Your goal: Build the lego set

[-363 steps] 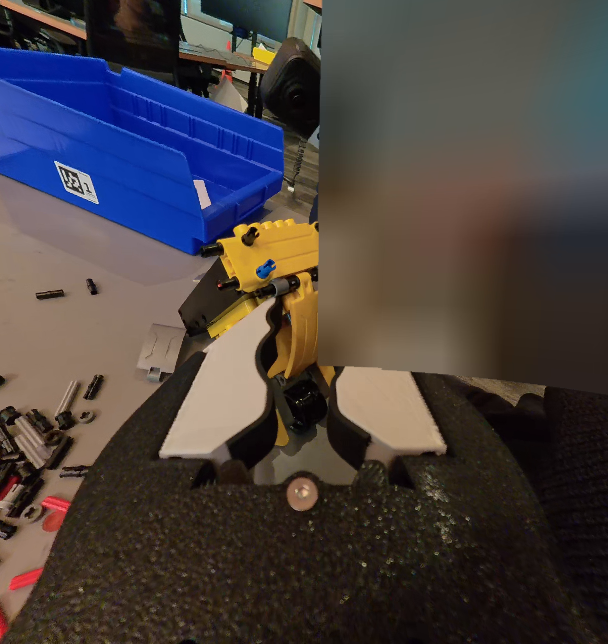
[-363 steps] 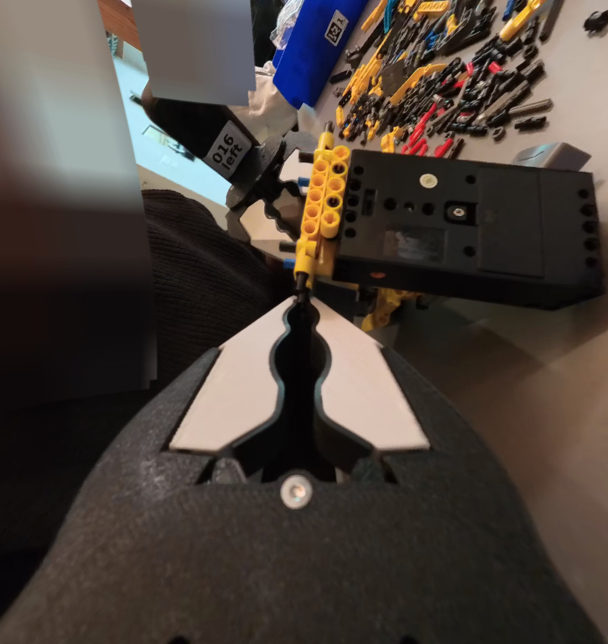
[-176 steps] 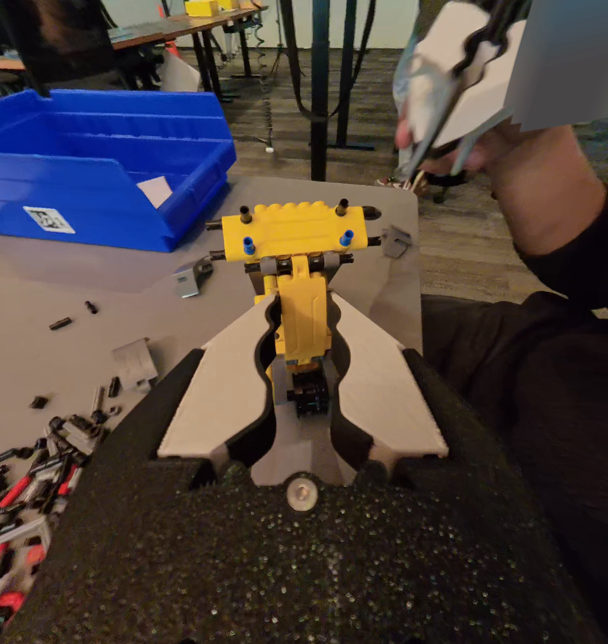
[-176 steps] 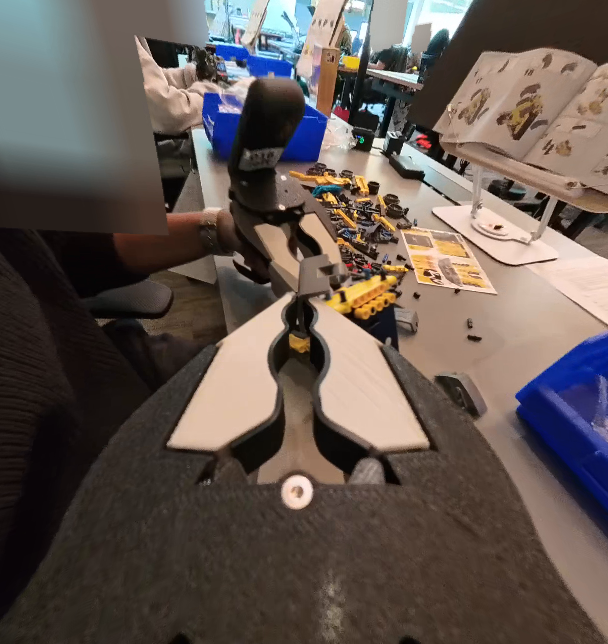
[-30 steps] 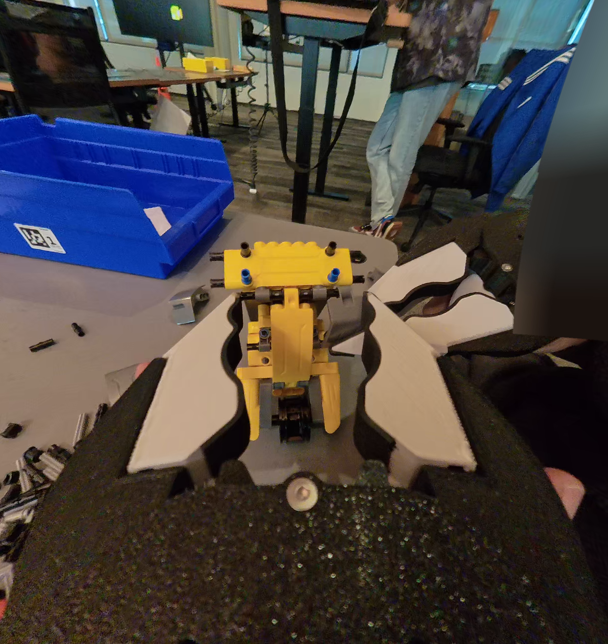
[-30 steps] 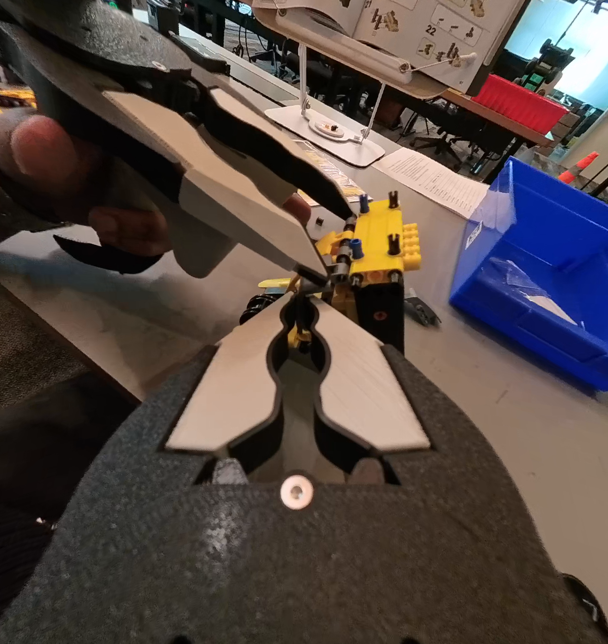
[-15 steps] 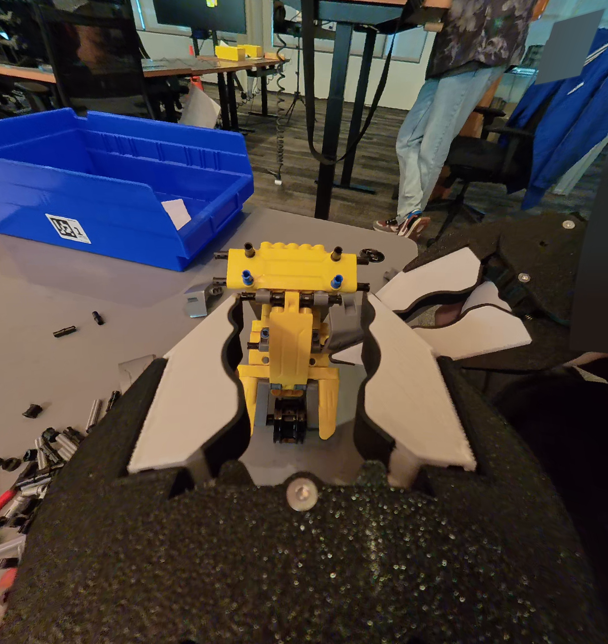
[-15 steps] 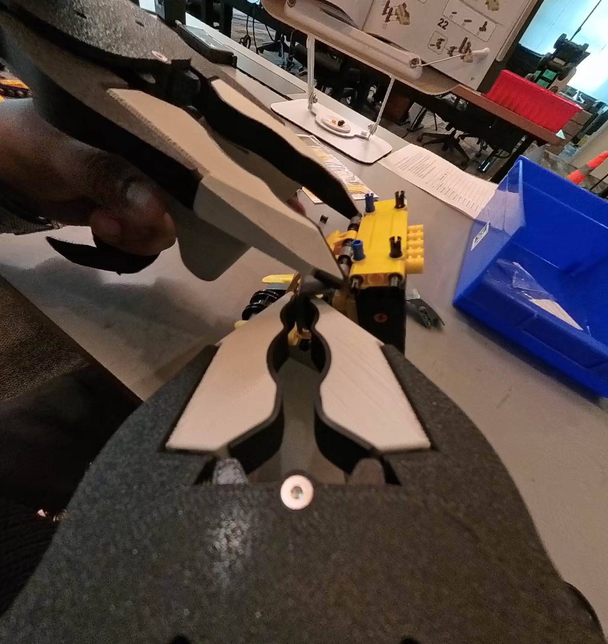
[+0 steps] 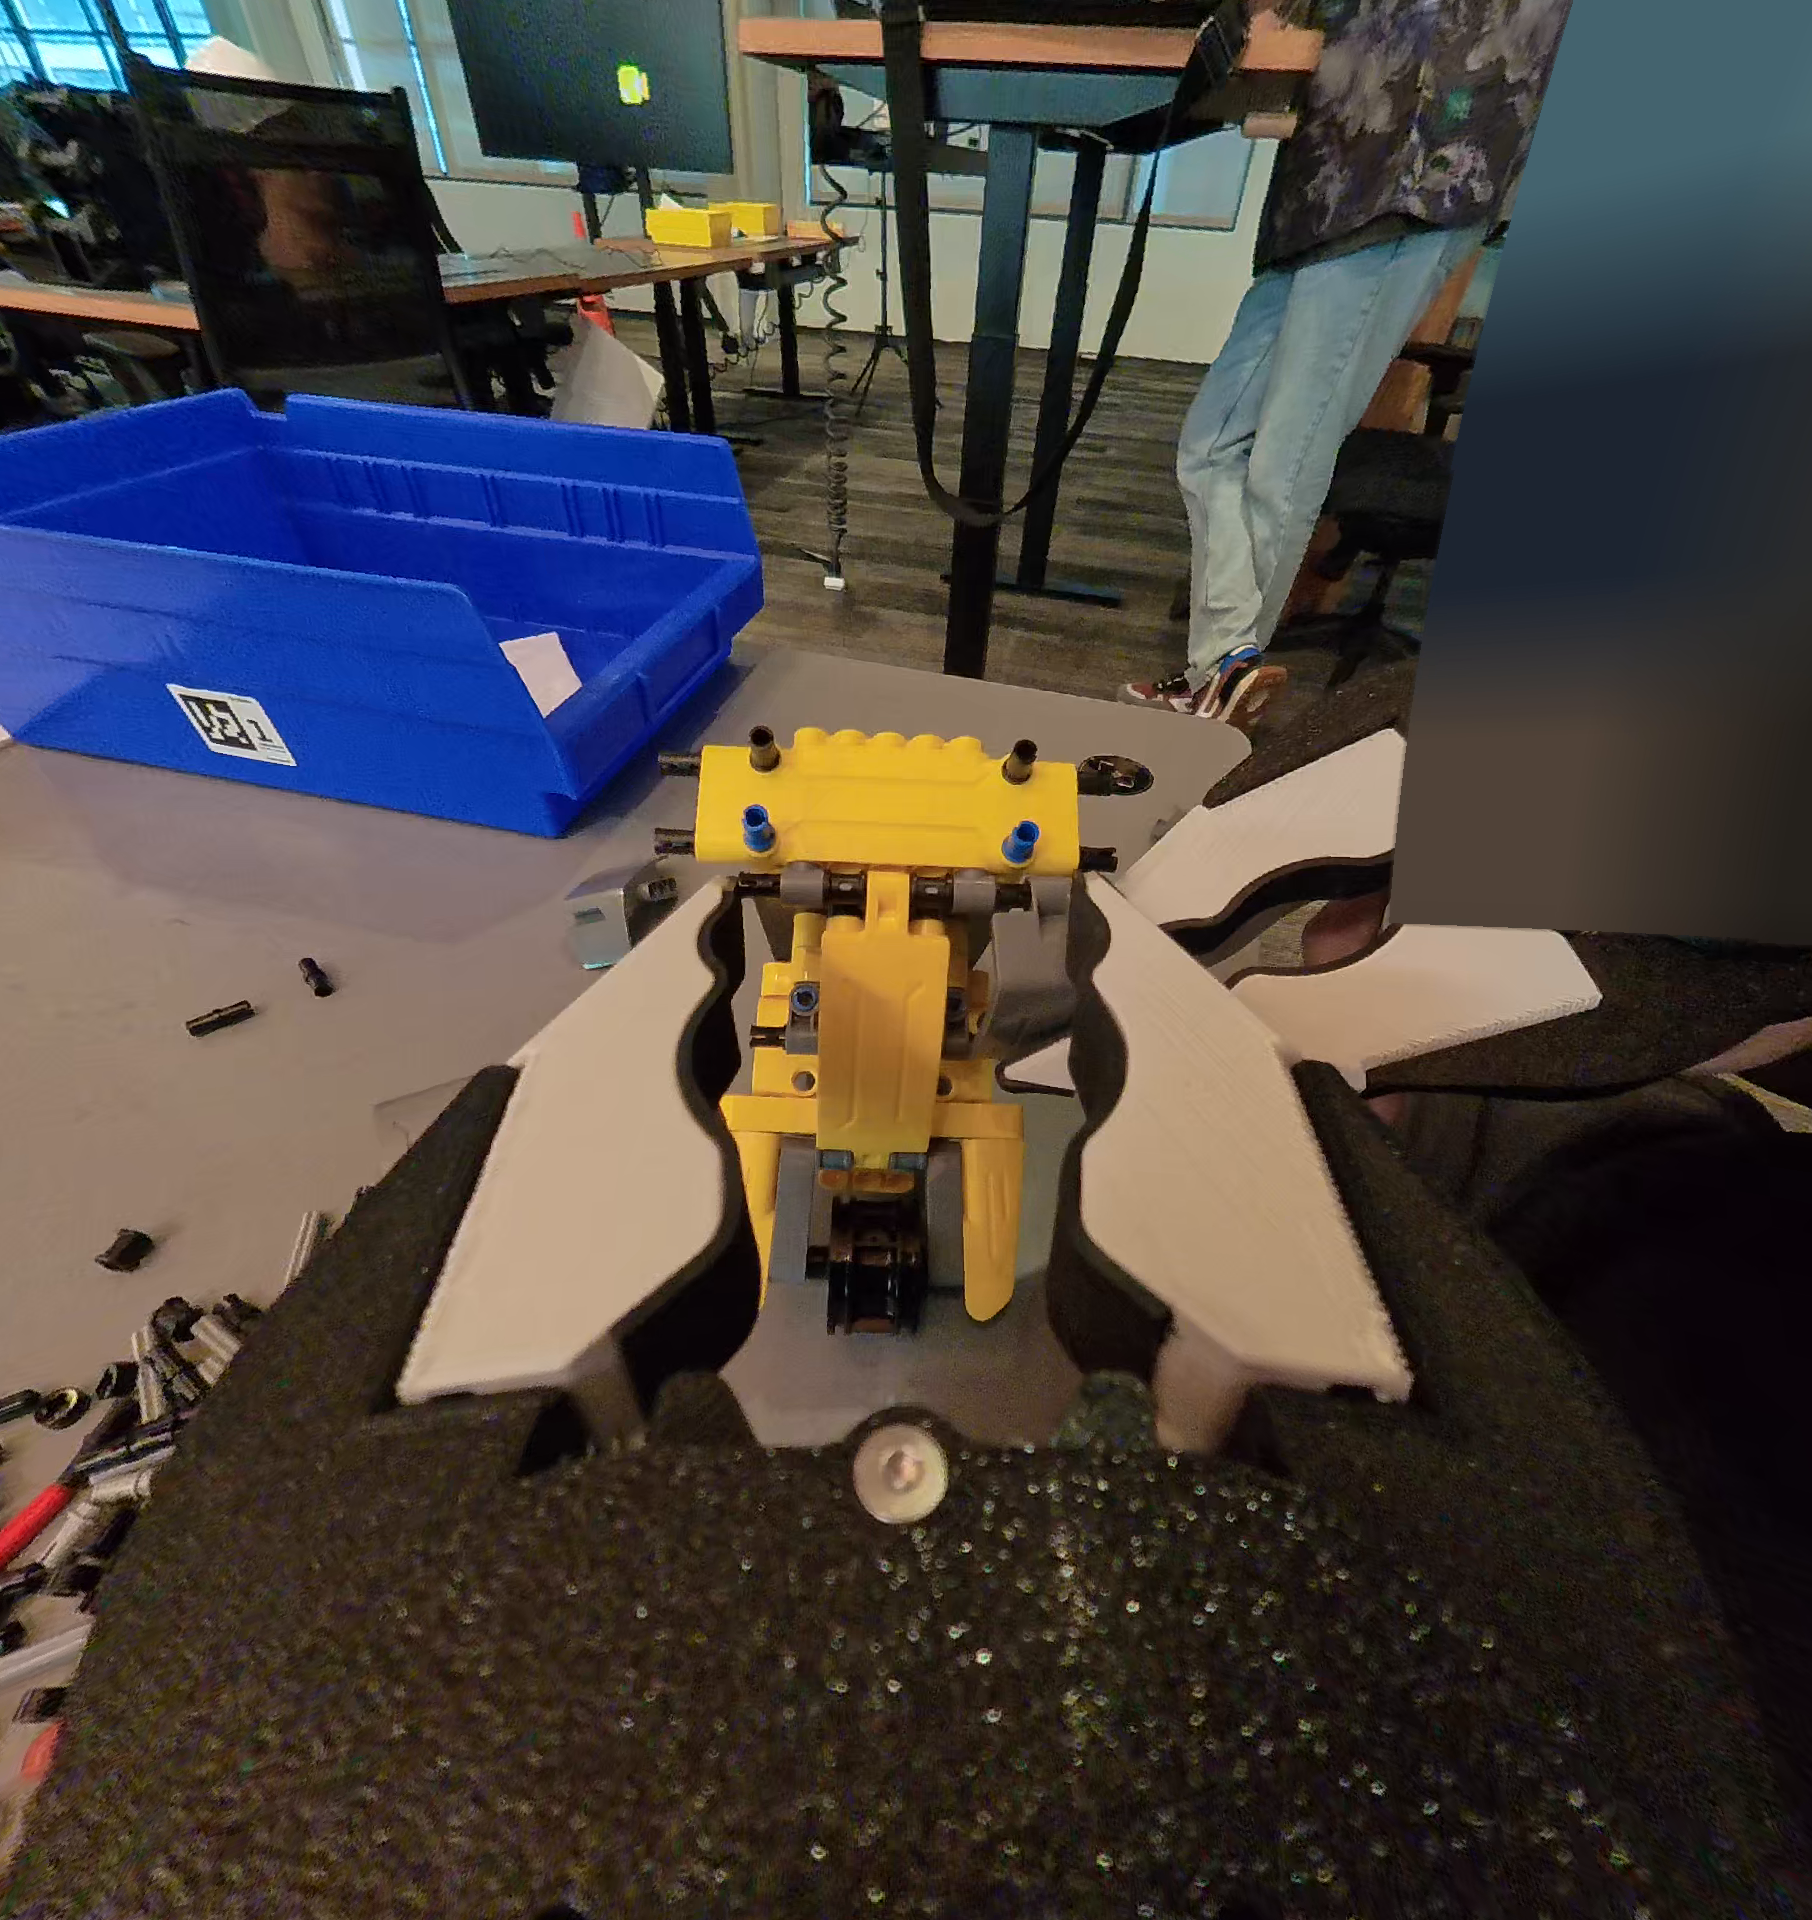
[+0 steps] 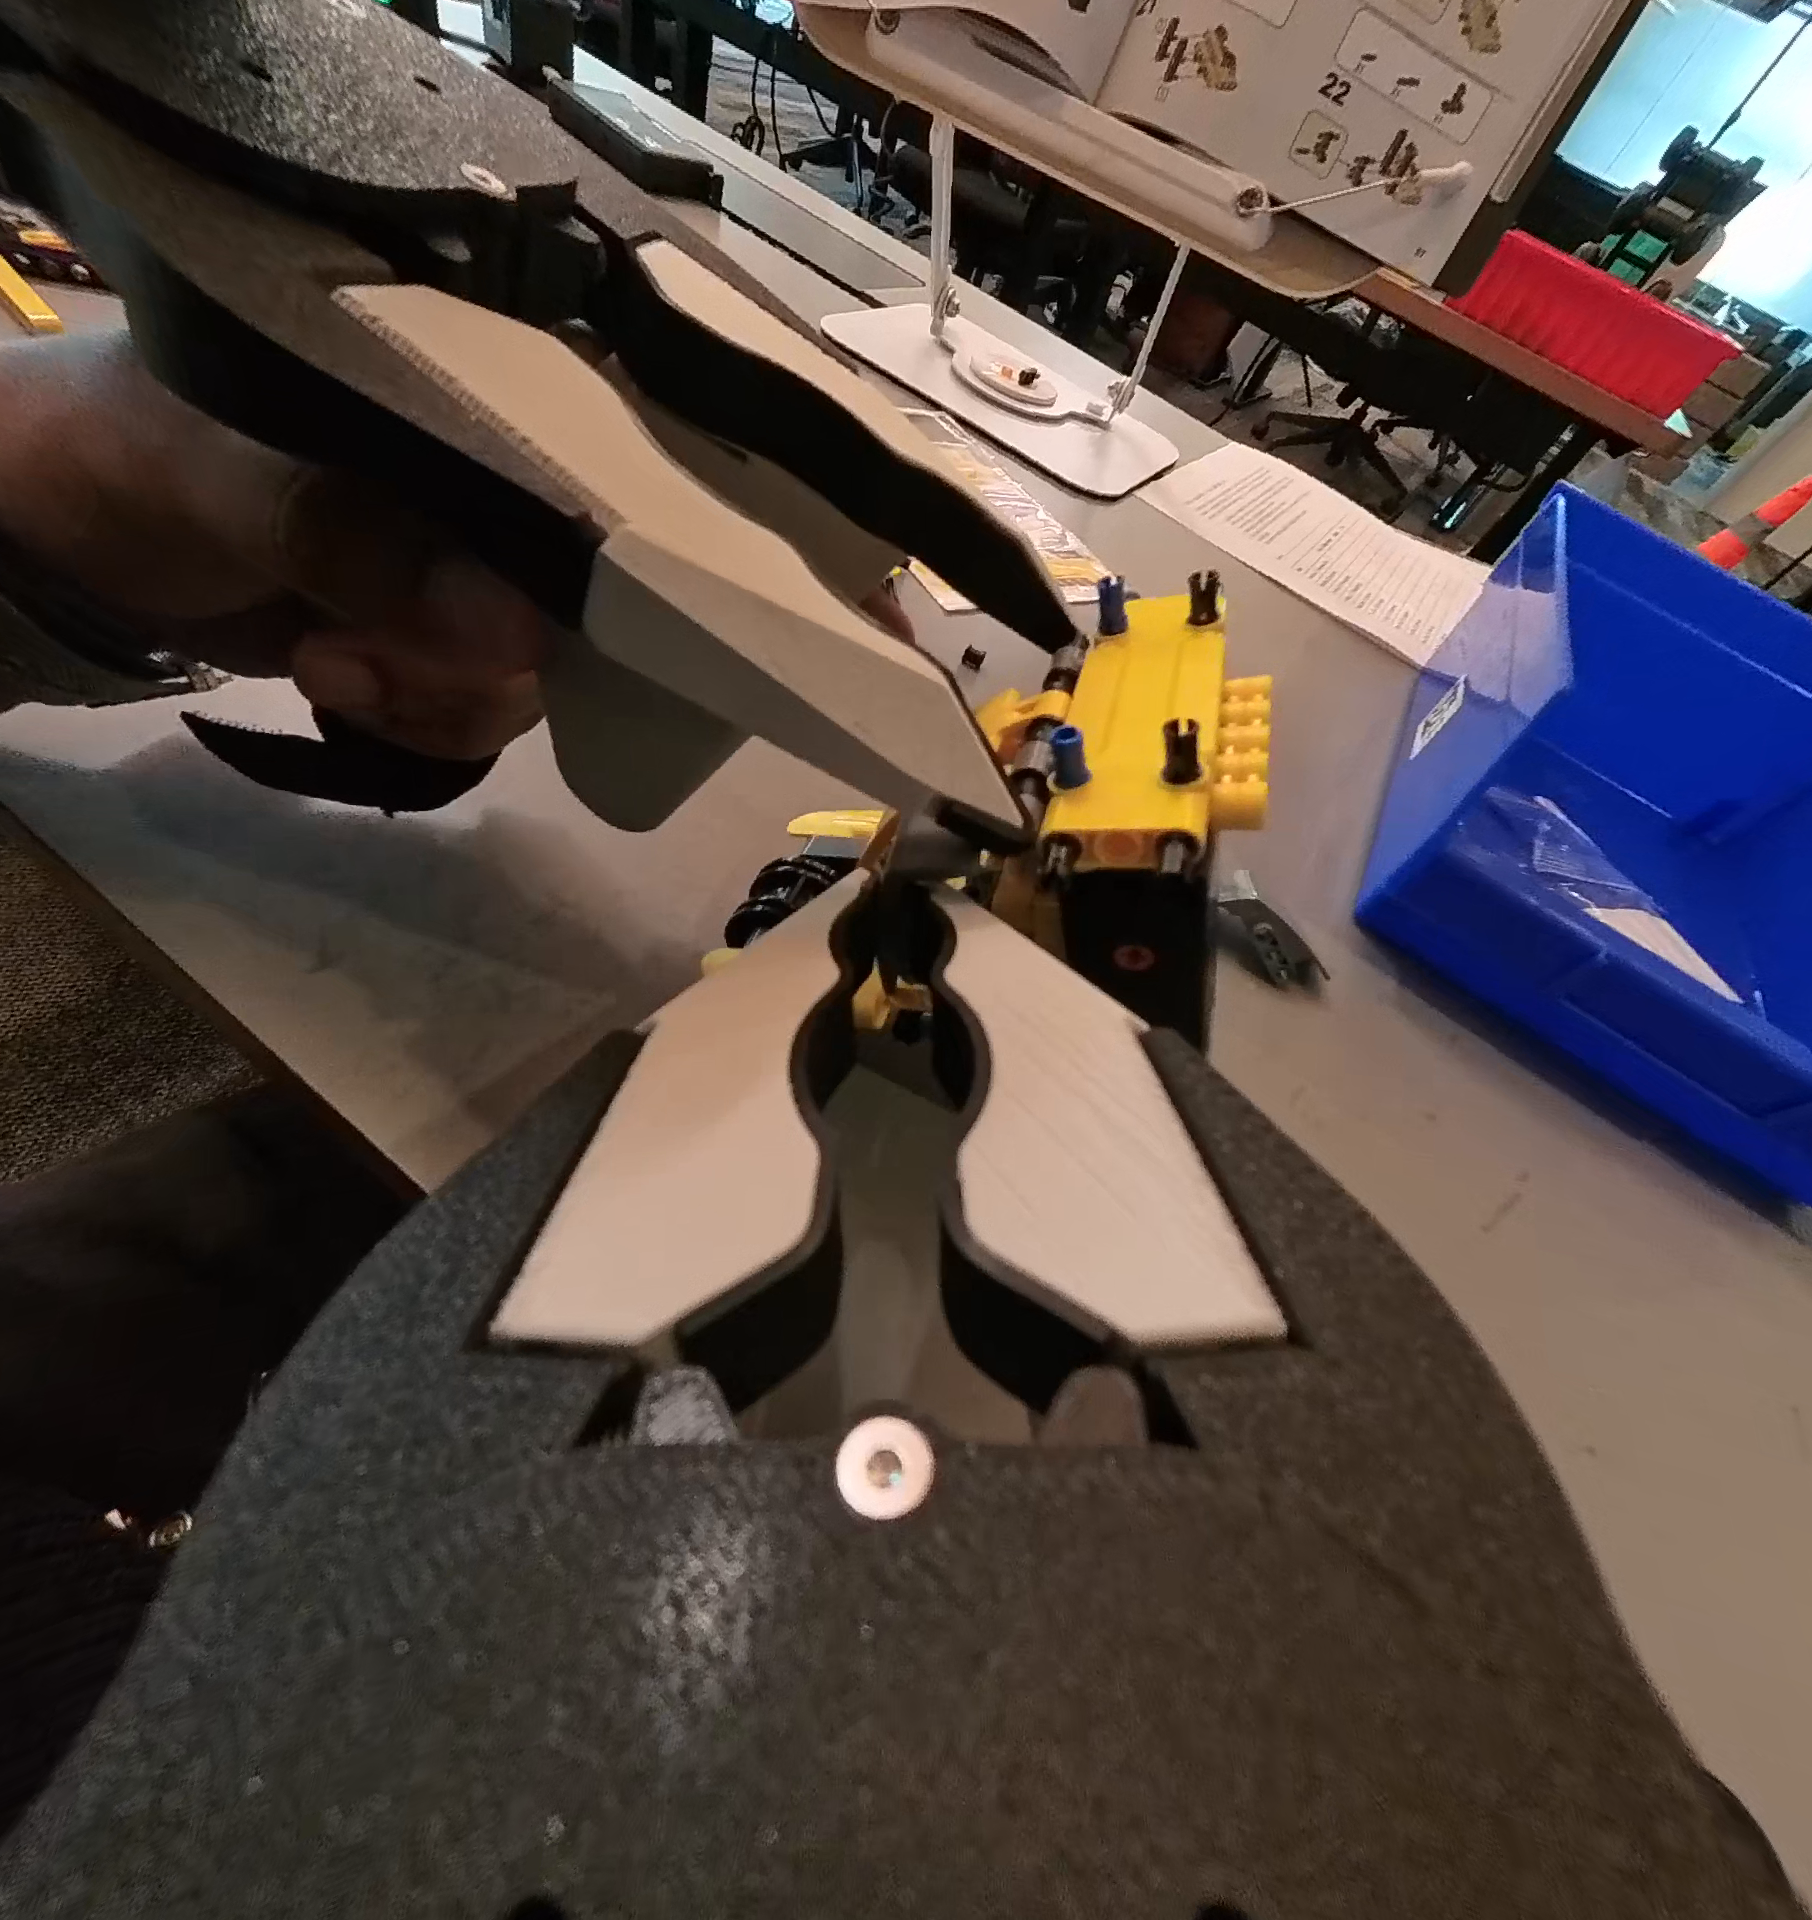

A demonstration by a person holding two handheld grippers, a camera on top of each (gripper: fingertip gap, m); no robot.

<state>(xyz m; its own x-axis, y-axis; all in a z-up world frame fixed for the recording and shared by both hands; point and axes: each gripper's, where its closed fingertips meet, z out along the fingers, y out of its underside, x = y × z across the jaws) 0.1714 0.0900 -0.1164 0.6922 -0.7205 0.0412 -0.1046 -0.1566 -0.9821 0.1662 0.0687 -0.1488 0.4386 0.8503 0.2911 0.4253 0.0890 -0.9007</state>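
A yellow and black brick model (image 9: 881,1049) stands on the grey table (image 9: 154,1039), with a yellow block with blue and black pins on top. My left gripper (image 9: 897,914) is open, and its fingers (image 9: 590,1164) straddle the model's yellow front without clamping it. My right gripper (image 10: 904,896) is shut on a small grey piece (image 10: 933,836) and holds it against the model's side (image 10: 1141,769). That grey piece (image 9: 1027,956) and the right gripper (image 9: 1286,894) show at the model's right in the left wrist view. The left gripper (image 10: 777,644) hangs over the model in the right wrist view.
A blue bin (image 9: 362,582) stands behind the model, also in the right wrist view (image 10: 1608,883). Loose pins and bricks (image 9: 60,1455) lie at the left. A small grey part (image 9: 611,914) lies by the model. An instruction booklet on a stand (image 10: 995,395) is behind. A person (image 9: 1286,395) stands beyond the table edge. The tips of both grippers are at nearly the same place.
The left gripper, shut on the model 5.9 s ago, now stands open around it. The right gripper brought the grey piece to the model's side. Little has moved in the last second.
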